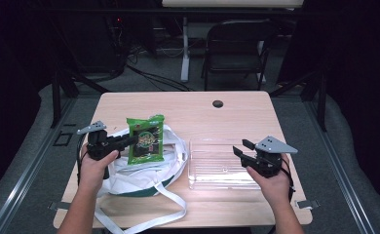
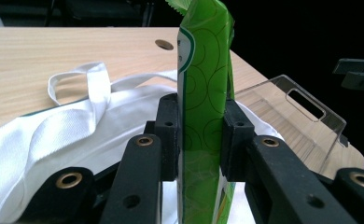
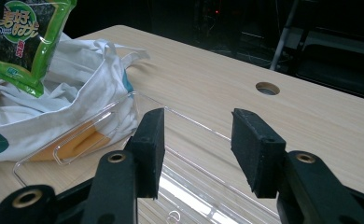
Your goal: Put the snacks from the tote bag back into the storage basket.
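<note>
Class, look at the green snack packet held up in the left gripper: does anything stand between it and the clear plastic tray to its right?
Nothing visible does. The left gripper holds the green snack packet above the white tote bag. The clear plastic tray lies empty beside the bag, and the right gripper, open, hovers over the tray's far side.

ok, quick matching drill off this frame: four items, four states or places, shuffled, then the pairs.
1. left tool
2. right tool
3. green snack pack
4. clear tray

A. open, nothing between its pads
B. held upright above the white bag
C. on the table beside the bag
D. shut on the pack

Pairs: 1-D, 2-A, 3-B, 4-C
</note>
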Demonstrator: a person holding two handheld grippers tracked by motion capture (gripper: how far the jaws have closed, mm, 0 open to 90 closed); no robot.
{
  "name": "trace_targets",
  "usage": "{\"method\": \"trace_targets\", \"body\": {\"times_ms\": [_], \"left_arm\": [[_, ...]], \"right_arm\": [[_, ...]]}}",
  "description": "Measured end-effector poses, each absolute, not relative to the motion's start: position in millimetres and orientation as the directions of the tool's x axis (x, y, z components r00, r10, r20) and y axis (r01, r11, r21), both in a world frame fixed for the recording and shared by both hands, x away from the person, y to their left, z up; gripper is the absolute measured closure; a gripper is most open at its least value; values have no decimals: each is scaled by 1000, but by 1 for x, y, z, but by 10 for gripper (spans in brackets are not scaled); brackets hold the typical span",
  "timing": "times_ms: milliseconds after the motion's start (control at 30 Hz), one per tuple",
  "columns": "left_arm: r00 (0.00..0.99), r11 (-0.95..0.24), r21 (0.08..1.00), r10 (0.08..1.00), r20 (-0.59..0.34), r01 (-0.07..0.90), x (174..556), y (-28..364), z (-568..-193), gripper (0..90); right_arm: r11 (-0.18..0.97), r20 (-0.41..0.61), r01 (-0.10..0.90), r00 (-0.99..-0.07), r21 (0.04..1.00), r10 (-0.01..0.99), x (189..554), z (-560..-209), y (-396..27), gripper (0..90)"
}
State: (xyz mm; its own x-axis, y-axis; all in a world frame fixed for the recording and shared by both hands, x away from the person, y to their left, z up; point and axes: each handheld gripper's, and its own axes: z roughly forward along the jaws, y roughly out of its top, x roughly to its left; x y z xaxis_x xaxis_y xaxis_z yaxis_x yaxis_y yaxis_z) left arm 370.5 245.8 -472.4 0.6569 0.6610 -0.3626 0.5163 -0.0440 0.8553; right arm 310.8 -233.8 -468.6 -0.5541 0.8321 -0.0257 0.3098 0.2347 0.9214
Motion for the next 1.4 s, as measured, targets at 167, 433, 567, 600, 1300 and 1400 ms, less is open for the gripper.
{"method": "trace_targets", "body": {"times_ms": [167,433,567,600,1300,1400], "left_arm": [[663,-39,864,658,-356,502,369,243,-470,730],[676,-38,875,651,-345,483,366,237,-468,731],[682,-37,878,646,-343,476,365,234,-467,731],[688,-38,880,641,-342,473,365,233,-467,731],[735,-51,903,600,-315,428,356,207,-462,731],[744,-53,904,590,-314,423,355,204,-461,731]], "right_arm": [[245,-33,308,-560,919,828,311,-468,-233,562],[264,-50,294,-576,919,816,310,-468,-230,546],[277,-59,286,-591,917,805,309,-467,-227,556],[283,-61,286,-597,915,800,309,-467,-227,571],[419,-104,250,-744,873,660,320,-439,-201,673],[435,-112,234,-764,869,635,322,-429,-196,678]]}}
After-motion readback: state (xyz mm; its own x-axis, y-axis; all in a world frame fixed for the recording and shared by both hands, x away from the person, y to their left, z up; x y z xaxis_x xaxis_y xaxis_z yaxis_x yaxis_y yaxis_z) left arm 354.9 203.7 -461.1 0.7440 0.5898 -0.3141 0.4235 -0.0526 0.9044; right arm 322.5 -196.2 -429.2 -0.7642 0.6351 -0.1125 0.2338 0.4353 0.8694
